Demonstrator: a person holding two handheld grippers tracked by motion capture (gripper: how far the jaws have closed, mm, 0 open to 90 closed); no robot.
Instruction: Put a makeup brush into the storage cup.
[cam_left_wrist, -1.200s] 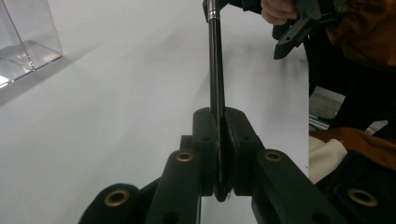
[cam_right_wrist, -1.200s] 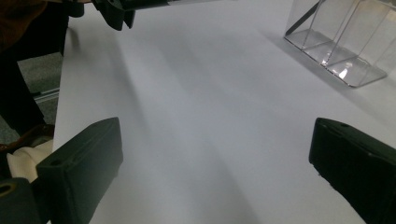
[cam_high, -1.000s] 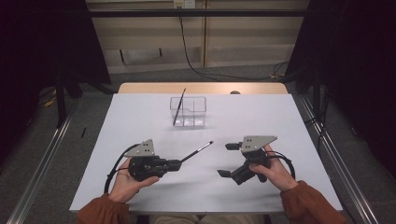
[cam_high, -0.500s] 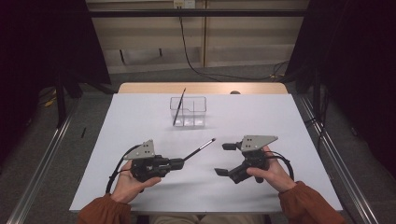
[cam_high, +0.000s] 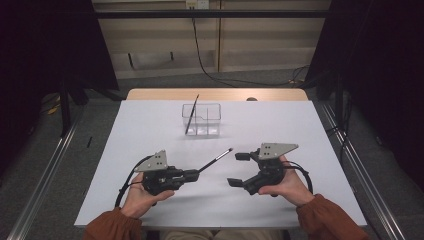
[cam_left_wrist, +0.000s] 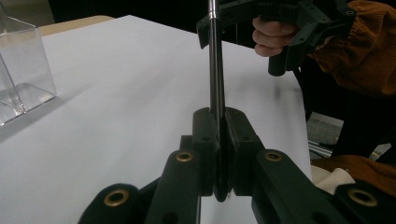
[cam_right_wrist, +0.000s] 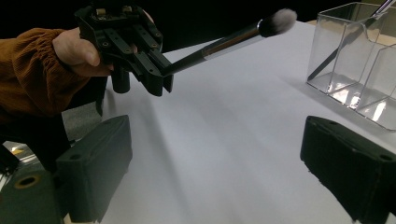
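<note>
A makeup brush (cam_high: 216, 159) was held clamped by its dark handle between the closed jaws of the left gripper (cam_high: 196, 173), near the front of the white table (cam_high: 150, 130). The brush was angled up and away from that gripper, its pale bristle tip raised above the table and pointed toward the right gripper (cam_high: 240, 170). In the left gripper view, the handle (cam_left_wrist: 215, 70) was seen running straight out from between the pressed pads. The right gripper was held just beside the brush tip with its jaws spread wide apart and nothing between them; the jaws had closed slightly in the last moment. In the right gripper view, the bristles (cam_right_wrist: 279, 20) were seen well above the table surface. A clear acrylic organizer (cam_high: 202, 120) with compartments was placed farther back on the table, well apart from both grippers, and a second brush (cam_high: 192, 114) was leaned inside its left compartment.
</note>
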